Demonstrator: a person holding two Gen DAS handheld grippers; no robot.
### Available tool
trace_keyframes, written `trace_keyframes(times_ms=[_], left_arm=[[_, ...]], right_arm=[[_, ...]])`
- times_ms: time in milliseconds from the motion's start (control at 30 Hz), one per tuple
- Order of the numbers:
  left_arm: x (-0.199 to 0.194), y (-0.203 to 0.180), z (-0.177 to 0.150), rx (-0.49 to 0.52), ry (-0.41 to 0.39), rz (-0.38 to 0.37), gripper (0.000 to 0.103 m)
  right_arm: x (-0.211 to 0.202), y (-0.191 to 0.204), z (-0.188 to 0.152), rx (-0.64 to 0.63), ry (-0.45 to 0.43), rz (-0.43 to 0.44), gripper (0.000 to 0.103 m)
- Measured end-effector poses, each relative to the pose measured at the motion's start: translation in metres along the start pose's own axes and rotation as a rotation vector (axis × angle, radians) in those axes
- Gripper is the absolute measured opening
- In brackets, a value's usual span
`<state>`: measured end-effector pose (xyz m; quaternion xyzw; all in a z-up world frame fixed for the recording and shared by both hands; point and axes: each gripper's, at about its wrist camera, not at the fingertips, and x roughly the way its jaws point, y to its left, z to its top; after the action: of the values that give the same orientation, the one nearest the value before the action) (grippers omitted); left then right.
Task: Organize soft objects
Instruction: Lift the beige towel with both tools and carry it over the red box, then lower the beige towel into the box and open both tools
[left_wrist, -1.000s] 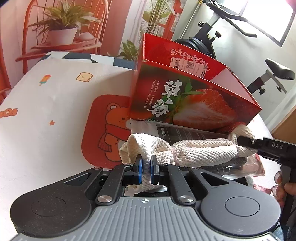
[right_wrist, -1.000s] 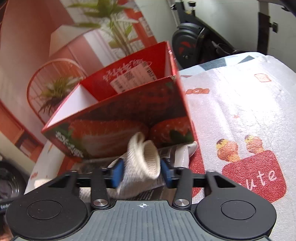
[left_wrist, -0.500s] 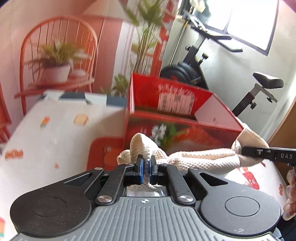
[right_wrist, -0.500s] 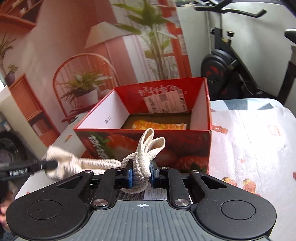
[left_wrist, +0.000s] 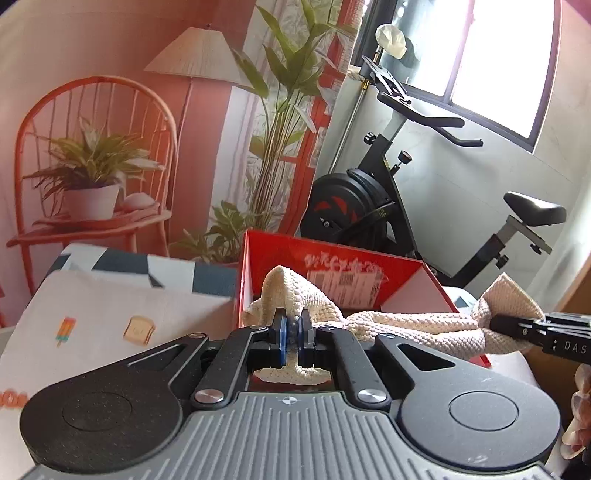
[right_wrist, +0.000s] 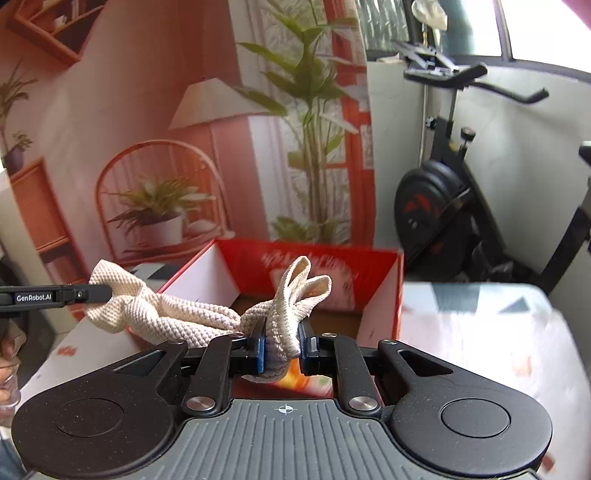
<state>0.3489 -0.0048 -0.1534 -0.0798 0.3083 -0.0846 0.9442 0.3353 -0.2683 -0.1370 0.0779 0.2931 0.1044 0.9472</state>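
Left wrist view: the left gripper (left_wrist: 293, 329) is clenched on one end of a cream knitted cloth (left_wrist: 406, 325), a tuft of it standing up above the blue pads and a bit hanging below. The cloth runs off to the right as a twisted rope and ends in the right gripper (left_wrist: 498, 325), whose black fingers pinch the far corner. The cloth hangs in the air in front of the red box (left_wrist: 369, 273), roughly level with its rim — not inside it. A printed tablecloth (left_wrist: 110, 314) lies to the left of the box.

Right wrist view: the right gripper (right_wrist: 281, 349) grasps its end of the cloth (right_wrist: 177, 317), the bunched fabric squeezed between the pads with two loops sticking up. The rope of cloth stretches left to the left gripper (right_wrist: 107, 293), which holds the other end tight. The red box (right_wrist: 380, 291) stands open just behind, and something orange shows low inside it, too blurred to name.

As for progress, the cloth is picked up and carried between both grippers, but it is not yet stowed — I judge that lowering it into the box and letting go at both ends is what remains.
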Motion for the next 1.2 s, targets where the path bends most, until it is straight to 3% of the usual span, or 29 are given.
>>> trace_keyframes(times_ms=[267, 400, 567, 700, 1000, 1133, 1200], left_arm=[[0.068, -0.006, 0.052, 0.013, -0.001, 0.035, 0.006], [0.115, -0.006, 0.067, 0.01, 0.098, 0.026, 0.006], [0.15, -0.004, 0.068, 0.054, 0.162, 0.051, 0.006], [0.161, -0.01, 0.067, 0.103, 0.179, 0.046, 0.006], [0.171, -0.018, 0.066, 0.198, 0.195, 0.081, 0.008], [0.17, -0.026, 0.066, 0.265, 0.194, 0.076, 0.014], [0.168, -0.03, 0.066, 0.282, 0.201, 0.051, 0.033]], right_arm=[[0.073, -0.018, 0.051, -0.034, 0.029, -0.121, 0.014], [0.114, -0.024, 0.062, -0.072, 0.08, -0.186, 0.014], [0.16, -0.028, 0.063, -0.091, 0.168, -0.206, 0.014], [0.188, -0.022, 0.059, -0.14, 0.24, -0.212, 0.014], [0.219, -0.01, 0.059, -0.242, 0.284, -0.204, 0.018], [0.222, -0.006, 0.057, -0.25, 0.292, -0.217, 0.031], [0.217, -0.005, 0.056, -0.233, 0.288, -0.219, 0.035]])
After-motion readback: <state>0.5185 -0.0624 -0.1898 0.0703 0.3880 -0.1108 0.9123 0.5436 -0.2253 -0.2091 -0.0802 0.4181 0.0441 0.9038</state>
